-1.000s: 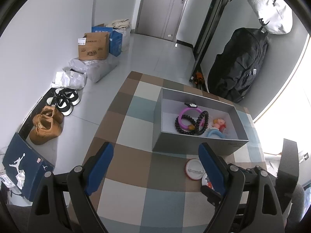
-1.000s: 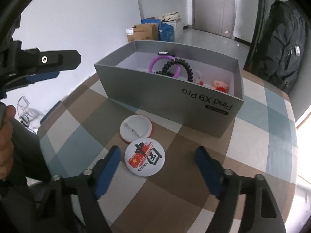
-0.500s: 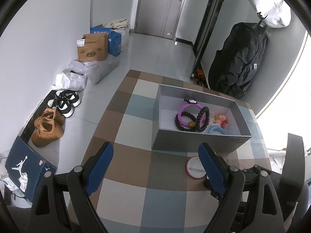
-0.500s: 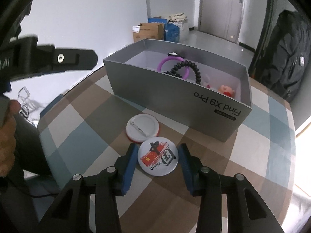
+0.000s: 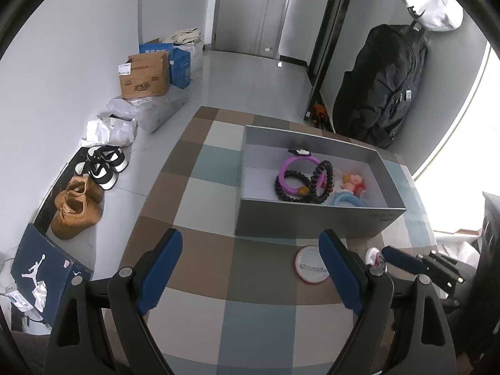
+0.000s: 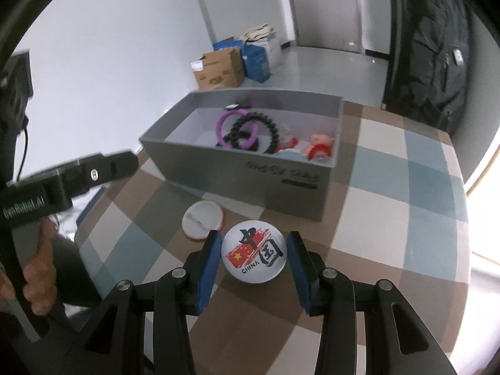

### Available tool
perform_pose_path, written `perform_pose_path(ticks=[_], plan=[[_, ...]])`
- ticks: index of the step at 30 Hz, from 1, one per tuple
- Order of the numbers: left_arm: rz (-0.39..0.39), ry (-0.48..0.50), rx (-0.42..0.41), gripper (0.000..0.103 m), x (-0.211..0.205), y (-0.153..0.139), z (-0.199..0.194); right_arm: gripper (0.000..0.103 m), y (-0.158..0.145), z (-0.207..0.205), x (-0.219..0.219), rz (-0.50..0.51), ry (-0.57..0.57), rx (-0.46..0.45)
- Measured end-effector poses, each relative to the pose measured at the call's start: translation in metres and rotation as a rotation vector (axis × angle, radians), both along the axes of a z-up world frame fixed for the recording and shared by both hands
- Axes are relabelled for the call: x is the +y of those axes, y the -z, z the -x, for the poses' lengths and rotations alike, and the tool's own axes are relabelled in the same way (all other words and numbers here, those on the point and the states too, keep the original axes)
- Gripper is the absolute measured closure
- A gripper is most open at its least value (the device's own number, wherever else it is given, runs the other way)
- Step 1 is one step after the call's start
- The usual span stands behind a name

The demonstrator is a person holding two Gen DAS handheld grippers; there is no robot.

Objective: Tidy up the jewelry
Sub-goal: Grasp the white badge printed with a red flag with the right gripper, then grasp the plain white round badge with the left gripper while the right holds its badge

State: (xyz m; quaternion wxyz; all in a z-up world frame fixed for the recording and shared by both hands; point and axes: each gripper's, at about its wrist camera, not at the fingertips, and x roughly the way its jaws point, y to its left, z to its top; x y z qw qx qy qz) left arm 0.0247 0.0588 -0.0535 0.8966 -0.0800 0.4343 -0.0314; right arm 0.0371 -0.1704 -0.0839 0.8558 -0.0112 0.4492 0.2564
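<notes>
My right gripper [image 6: 253, 257] is shut on a round white badge [image 6: 253, 255] with a red flag and "CHINA" on it, held just above the checked tablecloth [image 6: 406, 218]. A second badge [image 6: 203, 220] lies face down, red-rimmed, just left of it; it also shows in the left wrist view [image 5: 309, 264]. Beyond stands the grey open box [image 6: 250, 168] holding a purple ring [image 6: 225, 125], a black bead bracelet [image 6: 265, 131] and small pink and red pieces [image 6: 318, 147]. My left gripper [image 5: 250, 268] is open and empty, above the table's near side, short of the box [image 5: 312, 222].
The checked table [image 5: 203, 187] ends at the left over the floor, where shoes [image 5: 78, 209], a blue shoebox [image 5: 40, 268] and cardboard boxes [image 5: 143, 75] lie. A black bag [image 5: 384, 87] hangs at the right wall. The right gripper [image 5: 403, 261] reaches in by the box's near corner.
My right gripper closed from wide open onto the CHINA badge and lifted it slightly towards the box. The left gripper stayed open and drew back a little.
</notes>
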Motion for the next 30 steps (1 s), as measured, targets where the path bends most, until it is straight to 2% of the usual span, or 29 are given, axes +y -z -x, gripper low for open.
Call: perform_pose_path(ticks=[7,13,21,30], plan=[[-0.024,0.045,0.017,0.017,-0.017,0.004,-0.002,0.061,-0.012,-0.003,-0.021,-0.045,0.051,-0.012],[0.002,0.095,0.088,0.017,-0.026,0.018,-0.006,0.061,-0.021,-0.007,-0.039,-0.089,0.085,-0.019],[-0.013,0.148,0.137,0.017,-0.045,0.030,-0.010,0.061,-0.026,-0.007,-0.047,-0.111,0.091,-0.031],[-0.090,0.168,0.166,0.023,-0.062,0.038,-0.013,0.061,-0.027,-0.006,-0.059,-0.138,0.108,-0.023]])
